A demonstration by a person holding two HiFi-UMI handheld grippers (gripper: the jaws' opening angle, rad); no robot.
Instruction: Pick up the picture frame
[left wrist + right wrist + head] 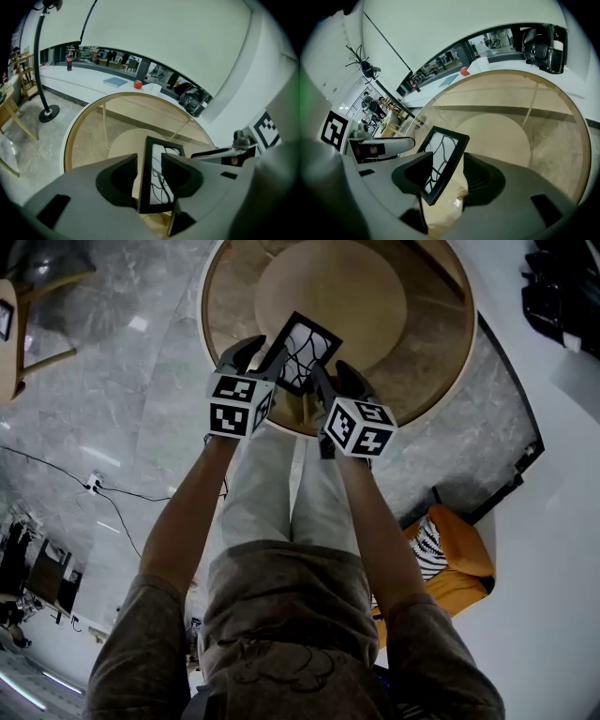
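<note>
The picture frame [306,349] is black-edged, with a white picture crossed by black lines. It stands tilted on the near part of the round glass table [441,381]. My left gripper [264,352] straddles its left edge and my right gripper [330,373] straddles its right edge. In the left gripper view the frame's dark edge [146,183] runs between the jaws of the left gripper [150,161], and a strip of picture shows beside the right jaw. In the right gripper view the frame [440,152] sits between the jaws of the right gripper [447,161], with a gap to the right jaw.
The table has a wooden rim [70,140] and a round wooden base under the glass. An orange chair [455,554] stands to my right, a black bag [562,287] on the white counter. A red ball [138,85], a blue book [115,82] and a lamp stand [48,112] lie beyond.
</note>
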